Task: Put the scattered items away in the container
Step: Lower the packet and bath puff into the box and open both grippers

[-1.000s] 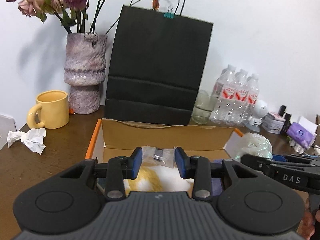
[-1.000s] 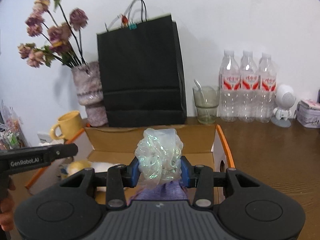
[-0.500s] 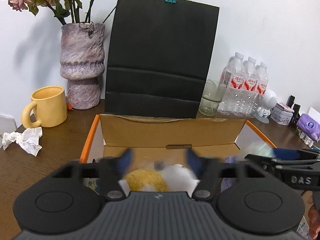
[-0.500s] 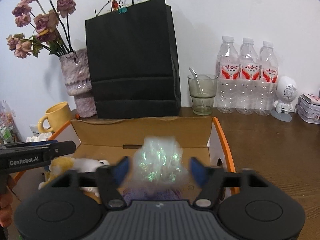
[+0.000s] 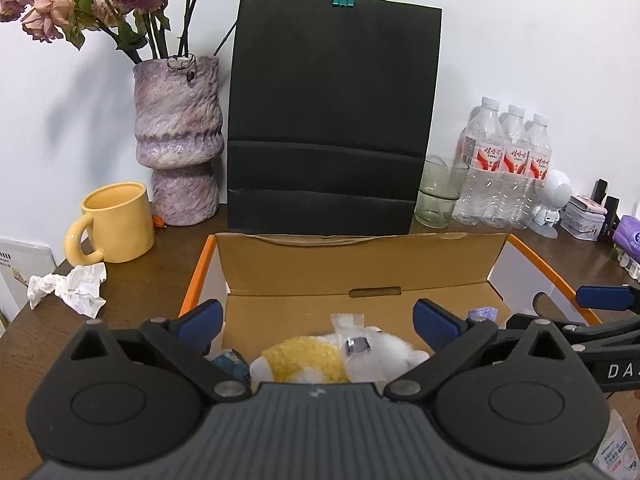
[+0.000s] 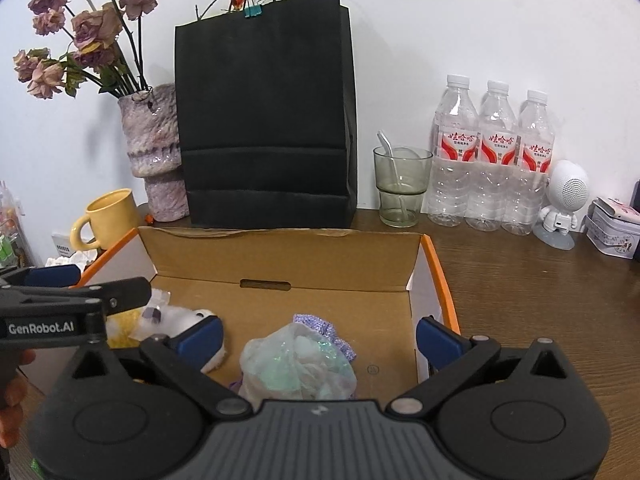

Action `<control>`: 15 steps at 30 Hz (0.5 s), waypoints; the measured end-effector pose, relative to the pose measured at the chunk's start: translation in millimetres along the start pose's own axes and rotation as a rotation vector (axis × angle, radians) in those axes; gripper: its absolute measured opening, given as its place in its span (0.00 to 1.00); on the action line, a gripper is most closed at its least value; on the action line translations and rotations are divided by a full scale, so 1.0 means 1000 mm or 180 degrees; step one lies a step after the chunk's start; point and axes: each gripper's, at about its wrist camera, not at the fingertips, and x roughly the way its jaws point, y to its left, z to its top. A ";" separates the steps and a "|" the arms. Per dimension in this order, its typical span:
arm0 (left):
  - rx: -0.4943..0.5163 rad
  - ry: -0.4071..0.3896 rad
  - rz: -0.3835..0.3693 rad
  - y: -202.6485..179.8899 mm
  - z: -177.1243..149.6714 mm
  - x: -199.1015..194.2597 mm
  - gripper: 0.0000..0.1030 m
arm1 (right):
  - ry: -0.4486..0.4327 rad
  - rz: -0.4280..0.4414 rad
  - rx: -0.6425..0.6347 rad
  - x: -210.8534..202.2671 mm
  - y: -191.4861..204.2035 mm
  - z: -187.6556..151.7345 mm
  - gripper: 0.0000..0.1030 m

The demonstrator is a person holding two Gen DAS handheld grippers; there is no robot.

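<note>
An open cardboard box (image 5: 360, 264) with orange edges sits in front of me; it also shows in the right wrist view (image 6: 280, 256). My left gripper (image 5: 318, 322) is open above it. Below it a small clear packet with a dark piece (image 5: 354, 340) lies on a yellow and white plush toy (image 5: 312, 360). My right gripper (image 6: 319, 334) is open over the box. An iridescent mesh scrunchie (image 6: 298, 368) lies on the box floor below it, on a purple item (image 6: 320, 328). The left gripper's body (image 6: 60, 312) shows at the left.
A black paper bag (image 5: 332, 120), a purple vase with dried roses (image 5: 178, 136) and a yellow mug (image 5: 116, 224) stand behind the box. A crumpled tissue (image 5: 68, 288) lies left. A glass (image 6: 402, 188), water bottles (image 6: 492, 160), a white figure (image 6: 564, 200) and a tin (image 6: 612, 228) stand right.
Both grippers opened. The left let go of the small packet, which now lies on the plush toy. The right let go of the scrunchie, which dropped into the box.
</note>
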 end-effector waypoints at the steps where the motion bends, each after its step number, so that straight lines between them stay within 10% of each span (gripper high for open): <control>1: 0.0006 0.0003 -0.0004 0.000 0.000 0.000 1.00 | 0.0000 0.0001 -0.0001 0.000 0.000 0.000 1.00; 15: 0.0038 -0.0011 -0.0021 -0.004 -0.002 -0.009 1.00 | -0.0030 0.0020 0.0019 -0.006 0.000 -0.001 1.00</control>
